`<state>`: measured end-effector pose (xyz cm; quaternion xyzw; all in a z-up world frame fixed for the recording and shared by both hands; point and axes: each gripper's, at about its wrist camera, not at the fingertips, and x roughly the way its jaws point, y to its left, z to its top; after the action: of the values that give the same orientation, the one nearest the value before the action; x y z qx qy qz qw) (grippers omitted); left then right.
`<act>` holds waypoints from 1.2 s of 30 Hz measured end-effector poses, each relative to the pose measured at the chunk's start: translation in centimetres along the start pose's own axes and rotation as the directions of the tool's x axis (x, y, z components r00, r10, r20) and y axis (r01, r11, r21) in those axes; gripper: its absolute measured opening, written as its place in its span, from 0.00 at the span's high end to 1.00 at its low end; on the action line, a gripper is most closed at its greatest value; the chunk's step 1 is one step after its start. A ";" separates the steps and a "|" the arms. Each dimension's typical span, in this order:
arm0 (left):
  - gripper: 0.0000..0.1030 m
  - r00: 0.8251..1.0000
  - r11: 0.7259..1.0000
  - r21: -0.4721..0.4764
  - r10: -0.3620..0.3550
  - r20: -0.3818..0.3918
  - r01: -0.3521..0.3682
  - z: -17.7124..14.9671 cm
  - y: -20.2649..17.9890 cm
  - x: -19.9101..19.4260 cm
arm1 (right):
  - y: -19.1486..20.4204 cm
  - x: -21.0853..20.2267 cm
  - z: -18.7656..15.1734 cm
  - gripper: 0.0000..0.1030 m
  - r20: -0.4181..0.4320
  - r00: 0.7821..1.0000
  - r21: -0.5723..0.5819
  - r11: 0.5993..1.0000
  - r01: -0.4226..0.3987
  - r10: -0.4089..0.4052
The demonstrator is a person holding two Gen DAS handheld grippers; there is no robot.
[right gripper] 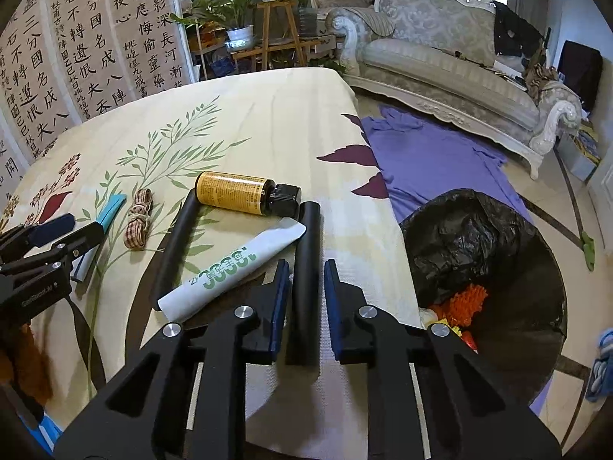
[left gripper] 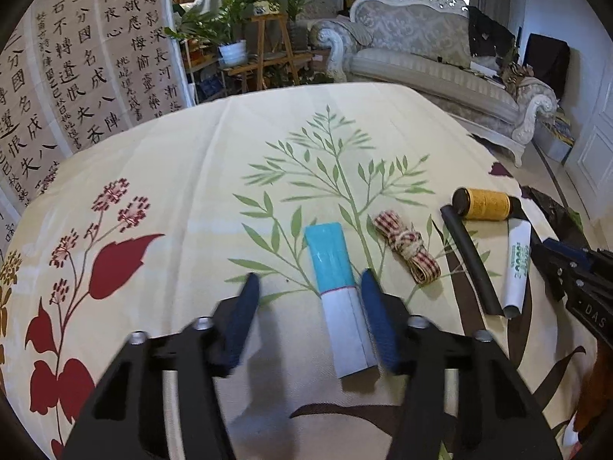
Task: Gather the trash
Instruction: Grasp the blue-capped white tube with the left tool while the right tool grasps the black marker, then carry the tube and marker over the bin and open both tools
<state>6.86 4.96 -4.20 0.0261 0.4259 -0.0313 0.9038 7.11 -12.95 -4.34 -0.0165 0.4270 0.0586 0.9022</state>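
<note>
Left gripper spread wide over the floral tablecloth, nothing held; the teal-and-white tube lies flat between its fingers, close against the right finger, possibly touching, hard to say. Right gripper also parted, straddling a black tube that lies on the cloth between the blue pads, pads not pressing it from what shows. Just left of that: white tube with green print, lying diagonally, its crimped end near the black tube's far end. Second black tube beyond it on the left. Checked ribbon bundle further left, apart from the rest. Farther back, amber bottle with black cap on its side, cap touching the first black tube's far end. Off the table's right edge, on the floor, black trash bag, open, orange stuff inside. Purple cloth on the floor behind it, then a sofa.
</note>
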 end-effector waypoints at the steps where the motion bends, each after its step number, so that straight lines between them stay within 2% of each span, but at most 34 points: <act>1: 0.66 1.000 1.000 0.007 -0.010 -0.006 0.010 -0.1 -0.1 0.1 | 0.0 0.0 0.0 0.87 0.001 1.000 -0.002 1.000 0.004 -0.004; 2: 0.74 1.000 1.000 0.013 -0.016 -0.007 0.016 -0.2 -0.2 0.1 | -0.1 0.0 0.0 0.87 0.002 1.000 -0.001 1.000 0.004 -0.004; 4: 0.81 1.000 0.999 0.026 -0.021 -0.001 0.021 -0.4 -0.4 -0.1 | -0.1 -0.1 -0.1 0.87 0.005 1.000 0.002 1.000 -0.003 0.003; 8: 0.83 0.999 0.999 0.029 -0.033 0.011 0.033 -0.6 -0.4 -0.4 | -0.3 -0.3 -0.3 0.87 0.015 1.000 0.013 1.000 -0.009 0.009; 21: 0.86 0.996 0.998 0.035 -0.051 0.068 0.049 -1.2 -1.9 -3.2 | -1.5 -3.0 -1.3 0.87 0.062 0.998 0.046 0.999 -0.017 0.014; 27: 0.86 0.989 0.994 0.055 -0.099 0.112 0.093 -1.2 -3.9 -5.0 | -3.0 -4.9 -2.0 0.87 0.091 0.996 0.080 0.997 0.002 -0.009; 36: 0.86 0.969 0.976 0.130 -0.197 0.152 0.178 -0.3 -9.2 -6.2 | -7.5 -6.8 -3.3 0.87 0.111 0.990 0.153 0.985 0.074 -0.092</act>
<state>1.98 -3.99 0.25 0.0353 0.3484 -0.1431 0.9257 1.18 -21.27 -1.33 0.0363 0.3750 -0.0100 0.9263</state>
